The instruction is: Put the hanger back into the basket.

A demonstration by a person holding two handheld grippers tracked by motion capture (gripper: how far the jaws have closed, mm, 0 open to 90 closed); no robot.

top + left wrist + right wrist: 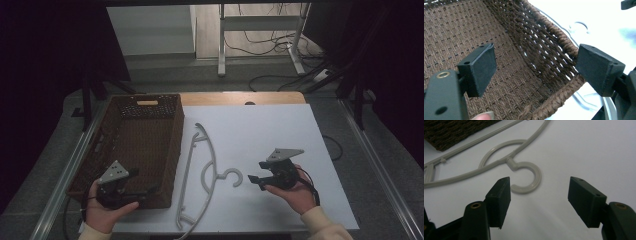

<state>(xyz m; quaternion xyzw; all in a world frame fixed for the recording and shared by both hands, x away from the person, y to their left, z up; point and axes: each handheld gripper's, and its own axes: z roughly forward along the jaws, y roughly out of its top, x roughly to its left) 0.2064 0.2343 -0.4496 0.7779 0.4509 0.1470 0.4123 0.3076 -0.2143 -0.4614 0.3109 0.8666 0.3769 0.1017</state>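
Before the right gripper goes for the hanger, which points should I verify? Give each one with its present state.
1. Right gripper open: ok, jaws stand wide apart.
2. Hanger free on the white table, beside the basket: ok.
3. Hanger hook in front of the right gripper: ok, not yet between the jaws.
4. Left gripper holds nothing: ok, open around the basket near corner.
5. Basket has room: ok, nothing seen inside.
6. Cable clear of the hanger: cannot tell.

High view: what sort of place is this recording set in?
Probably a lab or data-collection workspace, not a home. A white table stands among dark curtains, loose cables trail over the floor behind it, and staged props, a wicker basket and a hanger, lie on top.
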